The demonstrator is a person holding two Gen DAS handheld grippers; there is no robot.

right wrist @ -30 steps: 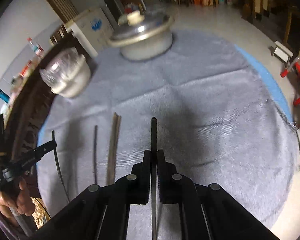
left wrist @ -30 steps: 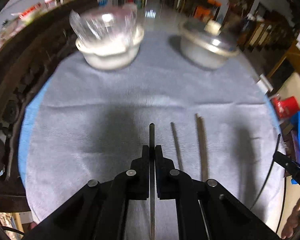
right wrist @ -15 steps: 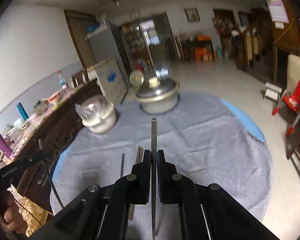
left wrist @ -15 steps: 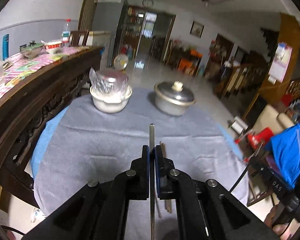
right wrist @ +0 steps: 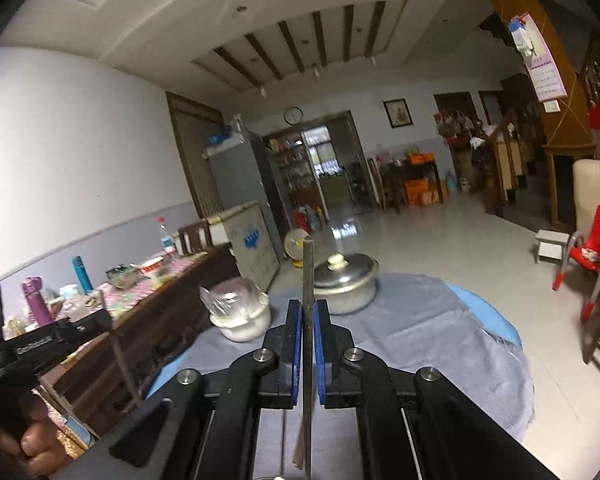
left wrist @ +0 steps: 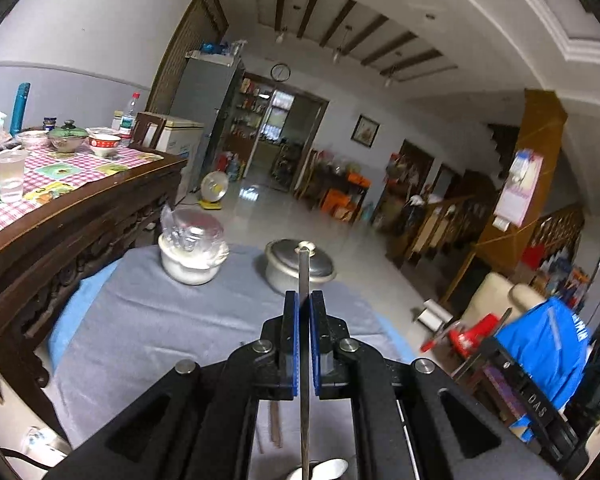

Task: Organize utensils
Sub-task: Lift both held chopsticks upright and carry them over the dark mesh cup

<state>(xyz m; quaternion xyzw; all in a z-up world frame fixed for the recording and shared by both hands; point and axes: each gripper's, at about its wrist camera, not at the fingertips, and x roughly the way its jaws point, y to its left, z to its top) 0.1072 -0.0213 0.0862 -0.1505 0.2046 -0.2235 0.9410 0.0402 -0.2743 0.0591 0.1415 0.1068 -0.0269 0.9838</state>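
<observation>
- Both views have swung up off the cloth since a second ago; the room's far doorway now fills the upper frame, and the table sits low.
- My left gripper [left wrist: 304, 300] is clenched on a slim metal utensil handle [left wrist: 304, 276], its tip poking toward 12 o'clock, a spoon-like bowl at 6 o'clock.
- My right gripper [right wrist: 308, 308] clamps a second metal utensil [right wrist: 308, 268] likewise, lifted clear for carrying, I judge.
- Wooden chopsticks [left wrist: 275, 426] lie on the grey tablecloth [left wrist: 140, 320] below, awaiting sorting.
- Lidded metal pot [left wrist: 300, 266] and plastic-covered white bowl [left wrist: 190, 254] stand at the far edge.
</observation>
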